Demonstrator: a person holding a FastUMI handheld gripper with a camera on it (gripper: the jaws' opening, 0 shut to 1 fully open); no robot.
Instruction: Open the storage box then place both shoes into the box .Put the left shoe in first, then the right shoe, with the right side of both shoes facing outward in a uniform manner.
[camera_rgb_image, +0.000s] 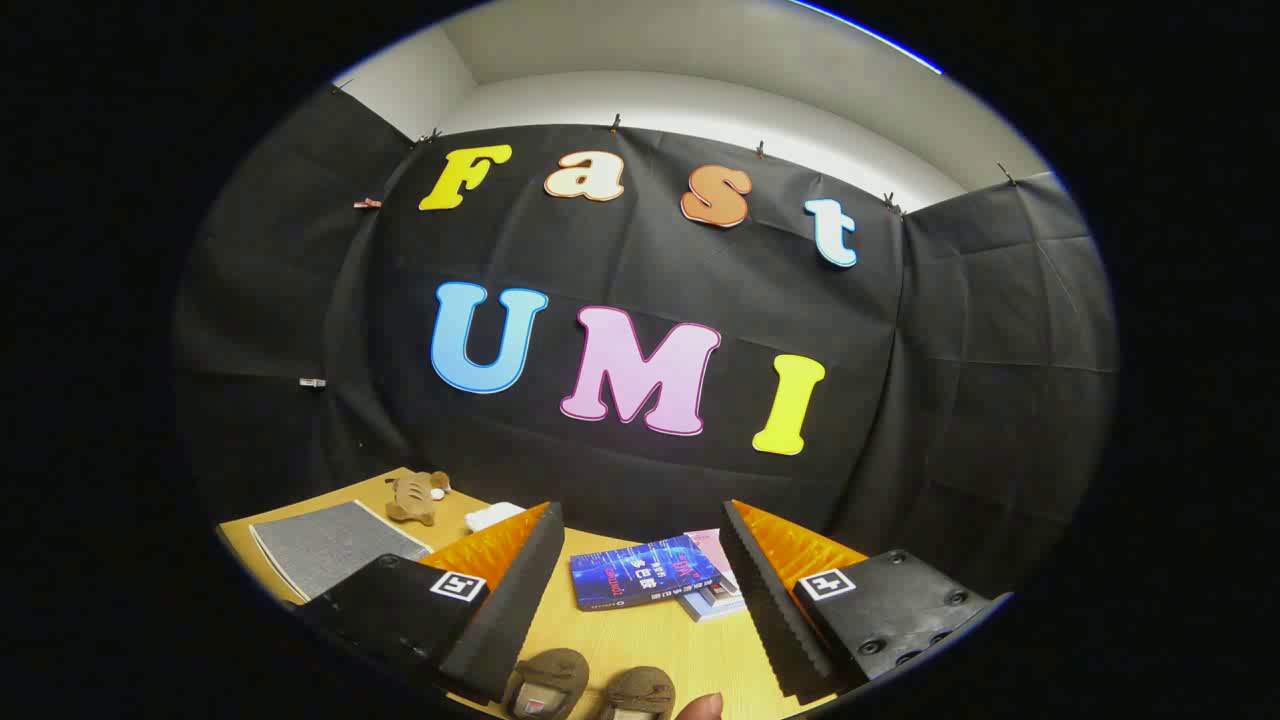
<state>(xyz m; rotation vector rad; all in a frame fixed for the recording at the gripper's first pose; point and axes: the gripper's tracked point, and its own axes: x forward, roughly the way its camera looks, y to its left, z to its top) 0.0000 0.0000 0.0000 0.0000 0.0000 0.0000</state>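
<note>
I see a wooden table (650, 640) carrying two brown shoes (590, 688), stacked books (650, 575), a grey mat (330, 545), a plush toy (415, 497).

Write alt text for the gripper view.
The gripper is open, its fingers spread above a wooden table, with two brown shoes between them. Beyond lie a stack of books, a grey mat and a plush toy.

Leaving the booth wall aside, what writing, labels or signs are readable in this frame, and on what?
Blue book, cover: print, too blurred to read.
Pink book under it: print, too small to read.
Square markers on the open, empty gripper: patterns, no words.
Shoe by the fingers, tag: too small to read.
Nothing else legible.
</note>
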